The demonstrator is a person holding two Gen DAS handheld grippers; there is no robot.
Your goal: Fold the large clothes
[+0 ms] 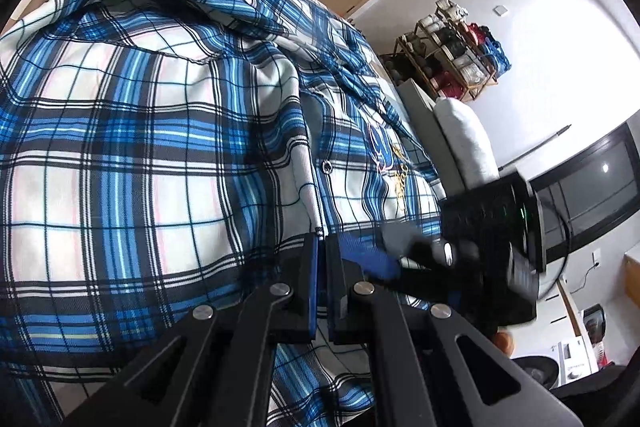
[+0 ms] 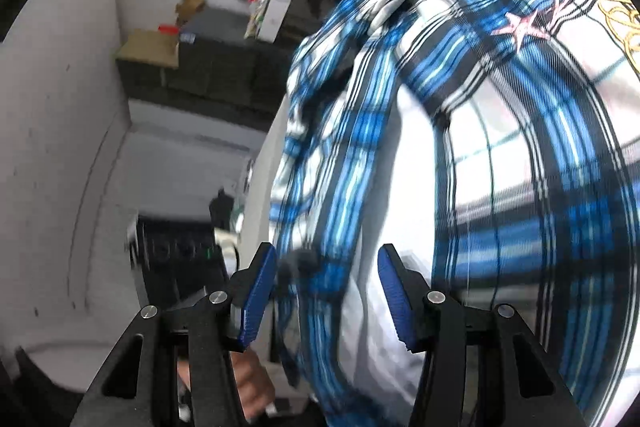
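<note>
Pinching the shirt (image 1: 132, 131) hem, the left gripper (image 1: 321, 247) is clamped tight. The right gripper (image 2: 326, 267) gapes half-open around loose fabric, gripping nothing. Light, floppy cloth; edges hold best.

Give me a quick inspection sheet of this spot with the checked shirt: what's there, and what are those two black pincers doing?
Surface: hidden under cloth; nothing seen of it.
Job's things: blue plaid shirt spread out, rumpled, embroidered chest patch facing up.
Clutter: nothing seen on the shirt.
Grippers: left gripper shut on the shirt's front edge; right gripper open, shirt fabric between its blue pads, not pinched.
Cables: thin dark cable looping near the right gripper's body.
Surroundings: wooden rack of rolled items, grey cushion, dark screen, white walls.
</note>
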